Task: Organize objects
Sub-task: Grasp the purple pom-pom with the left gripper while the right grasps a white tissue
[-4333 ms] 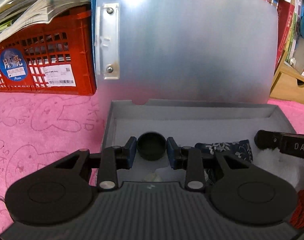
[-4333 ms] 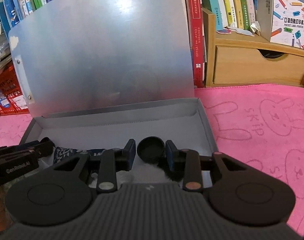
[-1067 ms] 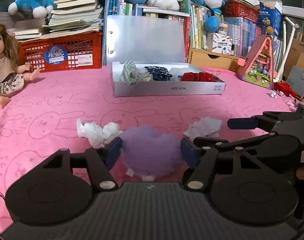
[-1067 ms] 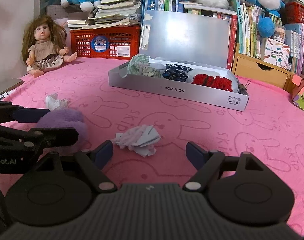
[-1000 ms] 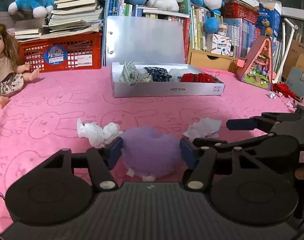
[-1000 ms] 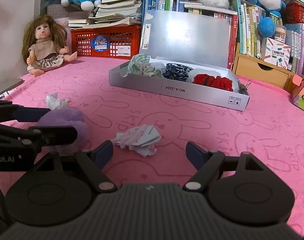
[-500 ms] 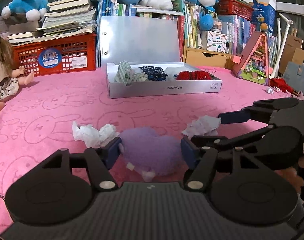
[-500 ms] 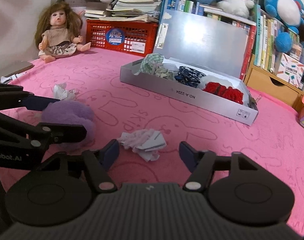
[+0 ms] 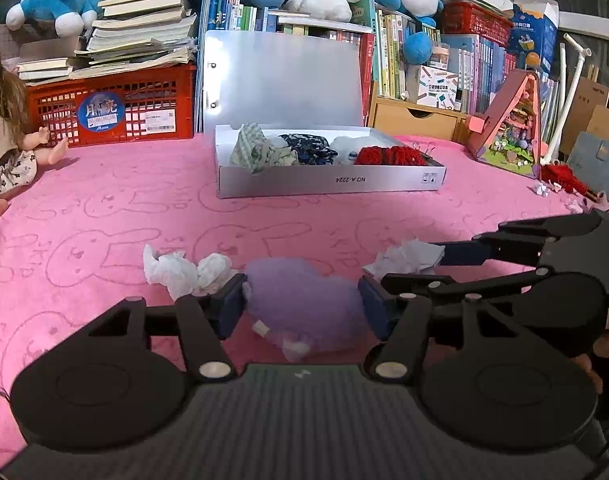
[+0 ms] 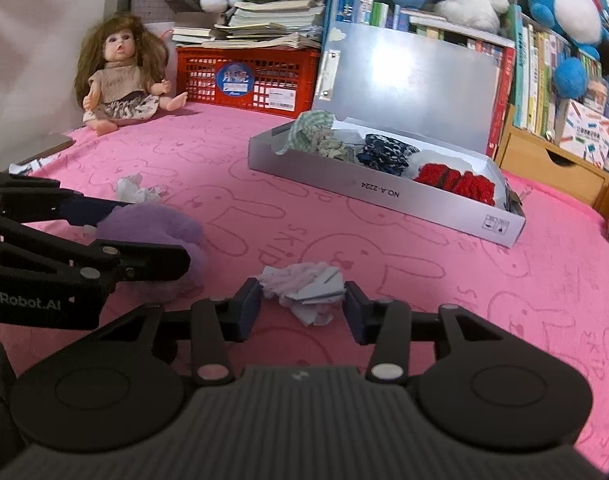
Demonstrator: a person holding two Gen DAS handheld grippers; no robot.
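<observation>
Resting on the pink cloth, a purple pom-pom sits low in the centre of the left view, between the pads of the left gripper; both pads press its fluffy sides, so it is grasped. A white tissue lies just left of the left pad, touching the pom-pom's edge.

Lower centre of the right view, the right gripper brackets a crumpled paper. Its jaws have just been closing, and the pads now meet the paper's two ends, clenched on it. The paper lies on the cloth, just right of the pom-pom.

Further back, upper middle of both views, the grey box stands with its lid up, holding checked, dark blue, white and red soft things. A doll sits at upper left beside a red crate.
</observation>
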